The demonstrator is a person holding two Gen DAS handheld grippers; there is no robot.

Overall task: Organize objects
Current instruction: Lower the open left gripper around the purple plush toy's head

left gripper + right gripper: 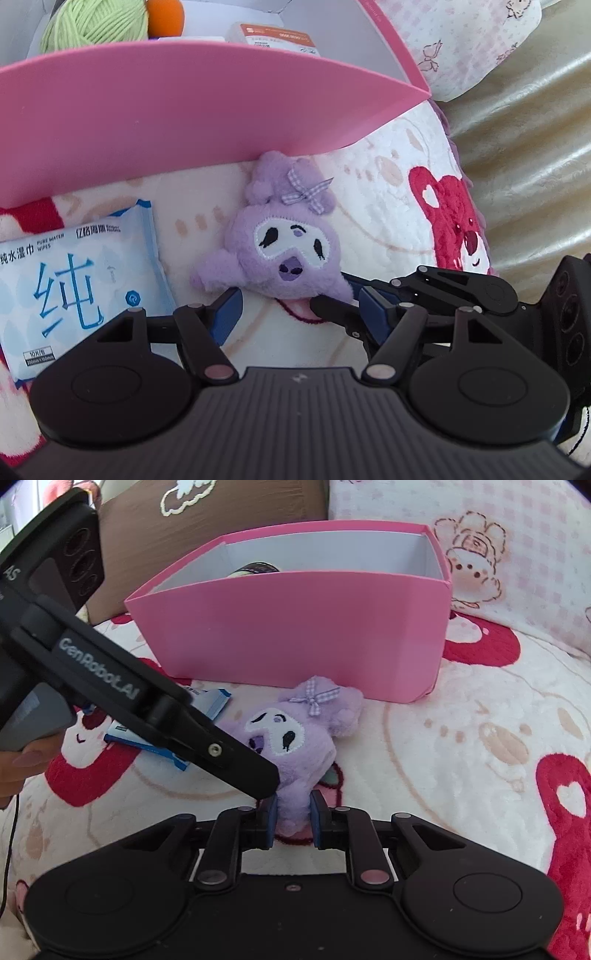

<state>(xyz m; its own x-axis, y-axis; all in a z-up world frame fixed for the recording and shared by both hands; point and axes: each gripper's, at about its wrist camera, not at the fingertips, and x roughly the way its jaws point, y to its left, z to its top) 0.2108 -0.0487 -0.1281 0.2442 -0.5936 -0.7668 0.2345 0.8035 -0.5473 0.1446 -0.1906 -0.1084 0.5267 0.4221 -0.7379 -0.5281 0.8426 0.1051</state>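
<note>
Your right gripper (292, 819) has its blue pads clamped on the lower end of the purple plush toy (295, 738), which lies face-up on the bear-print fleece blanket (461, 757) just in front of the pink box (295, 627). Your left gripper (301, 314) hovers with its fingers spread wide and nothing between them, its tip close to the plush. A pack of wet wipes (74, 284) lies beside the toy. Inside the box sit green yarn (92, 26) and an orange ball (166, 16).

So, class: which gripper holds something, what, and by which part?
The right gripper holds the plush by its lower end; the left gripper holds nothing.
</note>
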